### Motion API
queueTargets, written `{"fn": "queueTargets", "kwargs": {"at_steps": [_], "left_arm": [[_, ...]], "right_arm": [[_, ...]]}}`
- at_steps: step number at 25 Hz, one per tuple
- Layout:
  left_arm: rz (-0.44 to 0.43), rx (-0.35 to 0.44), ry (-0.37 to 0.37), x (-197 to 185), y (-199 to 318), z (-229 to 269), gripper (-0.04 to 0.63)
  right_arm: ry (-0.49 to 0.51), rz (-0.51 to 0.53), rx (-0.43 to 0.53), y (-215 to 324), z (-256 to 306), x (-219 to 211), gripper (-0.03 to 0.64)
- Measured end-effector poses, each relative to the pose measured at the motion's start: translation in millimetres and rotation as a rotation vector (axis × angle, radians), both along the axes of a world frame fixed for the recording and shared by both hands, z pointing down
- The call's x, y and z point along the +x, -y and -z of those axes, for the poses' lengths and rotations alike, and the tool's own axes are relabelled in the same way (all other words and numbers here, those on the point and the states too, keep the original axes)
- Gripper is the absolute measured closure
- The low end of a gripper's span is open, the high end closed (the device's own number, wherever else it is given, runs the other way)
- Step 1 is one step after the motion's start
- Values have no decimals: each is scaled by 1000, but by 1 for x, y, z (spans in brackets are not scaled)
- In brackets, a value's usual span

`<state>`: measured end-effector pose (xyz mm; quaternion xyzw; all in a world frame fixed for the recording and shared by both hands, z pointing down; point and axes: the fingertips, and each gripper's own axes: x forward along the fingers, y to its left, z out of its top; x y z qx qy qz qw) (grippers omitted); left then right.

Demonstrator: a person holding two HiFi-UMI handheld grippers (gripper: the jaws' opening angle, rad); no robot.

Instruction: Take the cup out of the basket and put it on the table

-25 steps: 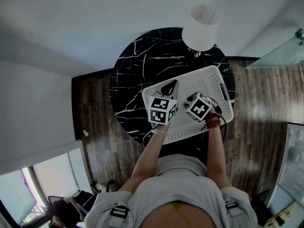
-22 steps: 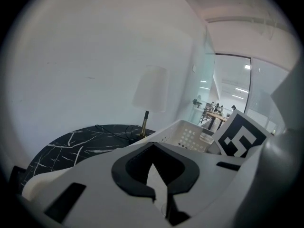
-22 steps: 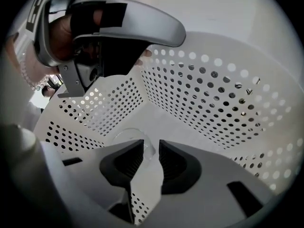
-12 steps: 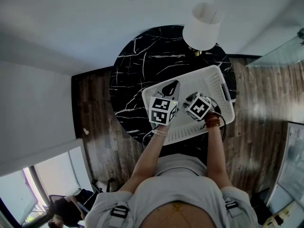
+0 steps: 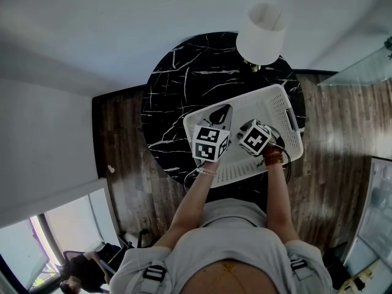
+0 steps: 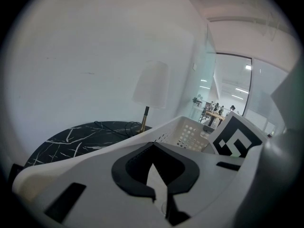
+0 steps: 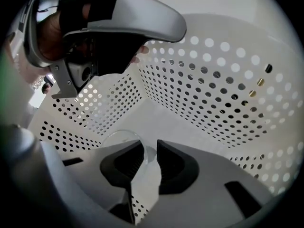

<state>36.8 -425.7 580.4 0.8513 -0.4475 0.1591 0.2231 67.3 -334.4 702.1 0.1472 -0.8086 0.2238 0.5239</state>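
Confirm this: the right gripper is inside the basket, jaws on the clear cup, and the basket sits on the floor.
Not the floor: the head view shows the basket on the black table. The rest holds: the right gripper is inside the basket, jaws on the clear cup.

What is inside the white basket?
A clear cup, its wall pinched in the right gripper's jaws. In the head view that gripper covers it.

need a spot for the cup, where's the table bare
The black table is bare left of the basket and beyond it, up to the lamp. It is crowded at the near right, where the basket sits, and by the lamp at the far edge.
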Motion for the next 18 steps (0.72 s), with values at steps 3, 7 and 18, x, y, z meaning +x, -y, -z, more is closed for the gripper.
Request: {"fn": "queueTargets", "kwargs": {"at_steps": [3,7,18], "left_arm": [[0,-1,-1,0,0,0,591],[2,0,-5,0,-1,0,591],[5,-1,-9,0,-1,1,591]], "right_arm": [[-17,5,33,5,0,3,537],[-42,6,60,8,1,7,555],[-37,-33,70,12,1,19,574]]}}
